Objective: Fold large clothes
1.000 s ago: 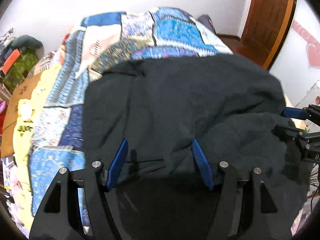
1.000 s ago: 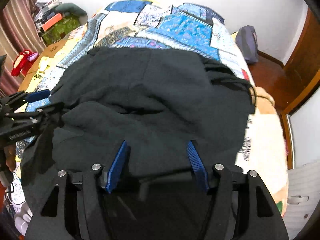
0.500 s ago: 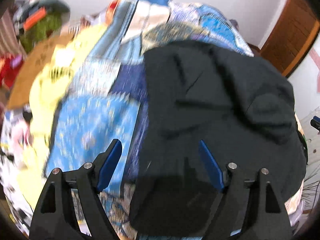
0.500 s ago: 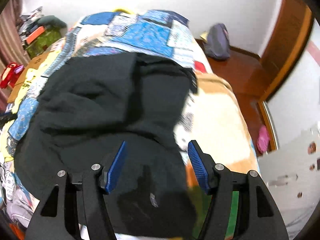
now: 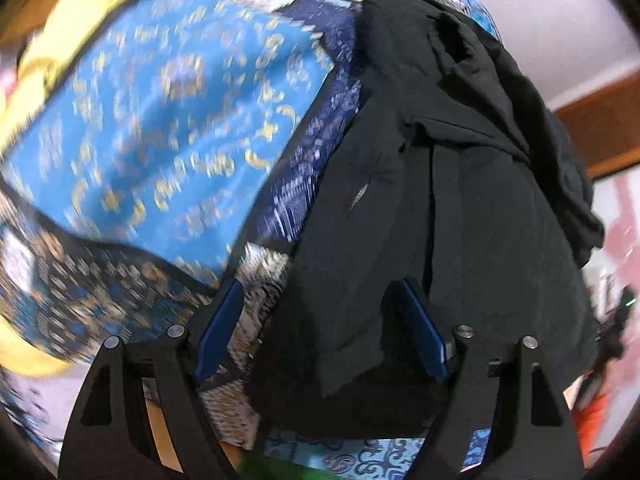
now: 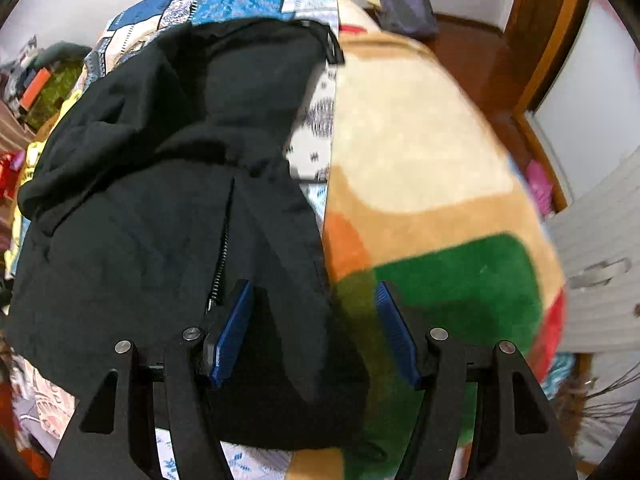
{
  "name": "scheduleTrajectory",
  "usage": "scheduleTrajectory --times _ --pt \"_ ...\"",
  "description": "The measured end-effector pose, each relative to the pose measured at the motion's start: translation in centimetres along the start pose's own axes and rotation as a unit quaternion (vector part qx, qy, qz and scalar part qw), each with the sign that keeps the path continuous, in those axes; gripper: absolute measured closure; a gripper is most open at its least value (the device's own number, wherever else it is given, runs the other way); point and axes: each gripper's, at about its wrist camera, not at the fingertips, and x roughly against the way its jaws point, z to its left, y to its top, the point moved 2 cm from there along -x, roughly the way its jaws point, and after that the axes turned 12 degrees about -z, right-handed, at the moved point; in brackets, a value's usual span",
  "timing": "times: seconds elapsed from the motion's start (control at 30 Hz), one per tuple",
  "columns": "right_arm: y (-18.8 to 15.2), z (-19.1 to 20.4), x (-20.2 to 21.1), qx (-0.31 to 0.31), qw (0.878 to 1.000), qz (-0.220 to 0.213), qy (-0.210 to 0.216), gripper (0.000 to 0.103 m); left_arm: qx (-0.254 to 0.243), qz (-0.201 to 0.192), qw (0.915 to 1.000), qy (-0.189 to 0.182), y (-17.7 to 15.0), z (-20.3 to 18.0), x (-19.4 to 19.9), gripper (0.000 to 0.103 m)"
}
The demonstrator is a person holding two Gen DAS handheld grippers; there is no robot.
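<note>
So, looking along the left claw [image 5: 320, 324] first: its jaws stand wide apart and have just been opening, pointing steeply down at the bed. The left edge of the black jacket [image 5: 460, 208] runs between the blue pads [image 5: 218, 332], but nothing's pinched. The jacket lies rumpled on the patchwork quilt [image 5: 160, 128], which shows blue and gold to the left of it, all a bit blurry.

From the right claw [image 6: 316, 328] view, those jaws are parted too, not clamped on anything. The jacket [image 6: 160, 208] fills the left half, with its zipper [image 6: 220, 256] running down toward the left pad [image 6: 230, 336]. Its right edge falls between the pads. To the right sits a fleecy blanket [image 6: 420, 152] in cream, tan, orange and green. Farther back there's a purple bag [image 6: 404, 4] on the wooden floor [image 6: 472, 56].
</note>
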Motion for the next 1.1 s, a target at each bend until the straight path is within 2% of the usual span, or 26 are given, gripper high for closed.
scheduleTrajectory --times 0.1,0.17,0.23,0.33,0.37,0.4,0.43,0.47,0.5,0.6,0.7,0.93,1.1 --pt "-0.5 -0.9 -0.7 -0.042 0.999 -0.006 0.017 0.044 0.037 0.002 0.999 -0.024 -1.4 0.6 -0.2 0.026" --pt "-0.5 -0.7 -0.4 -0.034 0.999 -0.007 0.017 0.044 0.033 0.002 0.9989 -0.034 -1.8 0.4 0.3 0.028" --pt "-0.7 -0.3 0.0 -0.015 1.0 -0.009 0.017 0.049 0.022 0.005 0.9987 -0.045 -2.2 0.1 0.9 0.033" --pt "-1.2 0.3 1.0 0.008 1.0 -0.006 0.03 0.064 0.006 0.013 0.998 -0.061 -2.5 -0.4 1.8 0.043" --pt "-1.3 0.4 1.2 0.013 0.999 -0.007 0.032 0.068 -0.002 0.014 0.9979 -0.063 -2.8 -0.6 2.1 0.049" --pt "-1.6 0.4 1.3 0.017 0.999 -0.007 0.029 0.079 -0.007 0.015 0.9978 -0.064 -3.0 -1.0 2.4 0.058" --pt "-1.8 0.3 1.3 0.017 0.999 -0.006 0.026 0.091 -0.013 0.015 0.9978 -0.063 -3.1 -1.2 2.6 0.063" --pt "-2.0 0.3 1.3 0.019 1.0 -0.007 0.019 0.094 -0.023 0.015 0.9981 -0.055 -3.0 -1.5 2.7 0.071" --pt "-2.0 0.3 1.4 0.021 1.0 -0.011 0.017 0.096 -0.035 0.012 0.9981 -0.049 -2.9 -2.0 3.1 0.079" --pt "-1.3 0.5 2.2 0.021 0.999 -0.024 0.025 0.099 -0.065 -0.006 0.9975 -0.026 -1.9 -3.5 3.8 0.083" --pt "0.5 1.4 3.8 0.039 0.997 -0.051 0.034 0.1 -0.079 -0.038 0.9957 -0.029 -0.5 -5.1 6.0 0.086" --pt "6.5 3.8 6.5 0.063 0.99 -0.117 0.049 0.1 -0.07 -0.097 0.989 -0.086 5.2 -9.2 10.6 0.089" --pt "12.1 5.5 7.0 0.09 0.982 -0.159 0.048 0.103 -0.051 -0.125 0.982 -0.132 10.0 -12.2 12.2 0.09"
